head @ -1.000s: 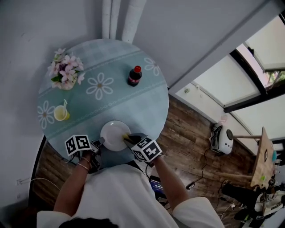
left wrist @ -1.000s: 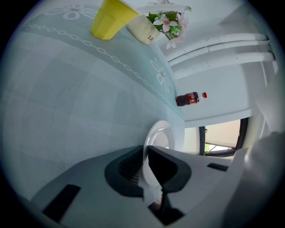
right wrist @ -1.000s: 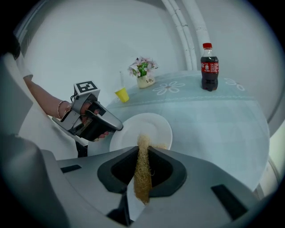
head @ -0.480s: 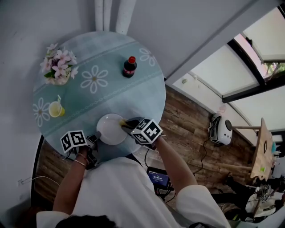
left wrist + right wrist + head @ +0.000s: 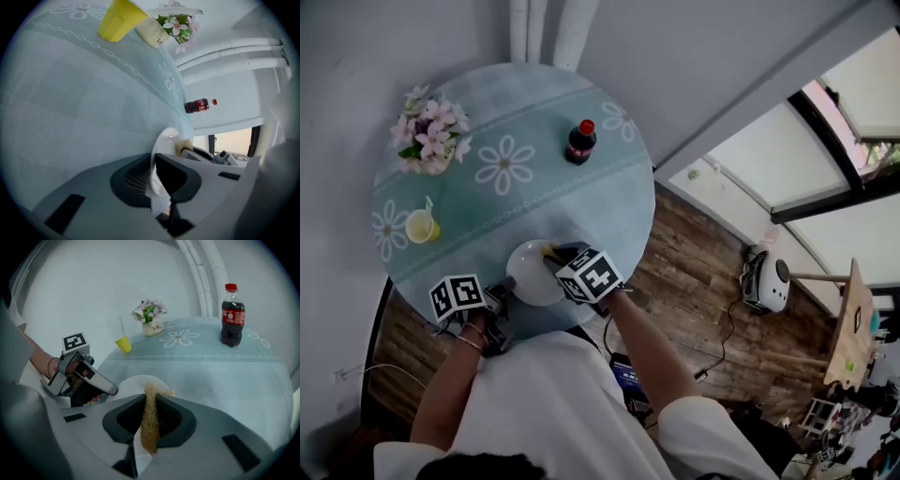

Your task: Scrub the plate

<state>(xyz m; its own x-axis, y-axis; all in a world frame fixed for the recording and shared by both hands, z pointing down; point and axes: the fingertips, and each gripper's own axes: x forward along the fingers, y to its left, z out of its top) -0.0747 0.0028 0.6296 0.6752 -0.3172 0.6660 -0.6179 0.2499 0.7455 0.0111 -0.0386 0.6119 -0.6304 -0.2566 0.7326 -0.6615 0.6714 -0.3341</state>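
Far-left edge of the table: a flower pot, & nearer along the left edge a yellow cup w/ a straw. Both are well apart from the work.

At the near edge the left gripper is clamped on the plate at its near-left rim, pads either side of the thin rim. The plate is white, looks bare, & sits right by the table's near edge.

Over its right part the right gripper is pinched tight on a tan fibre scrubber. The tuft pokes out past the jaws, touching or just above the plate, can't tell which. A cola bottle stands upright toward the far edge, out of the way.

Risks, imo:
- The plate is so near the edge that a hard stroke toward the person could slide it off if the rim grip slips. A thin smooth rim gives the pads little to bite.
- The scrubber is soft, so pressing hard may fold it & put a jaw tip on the plate instead.
- Wide strokes leftward could knock the two grippers together.
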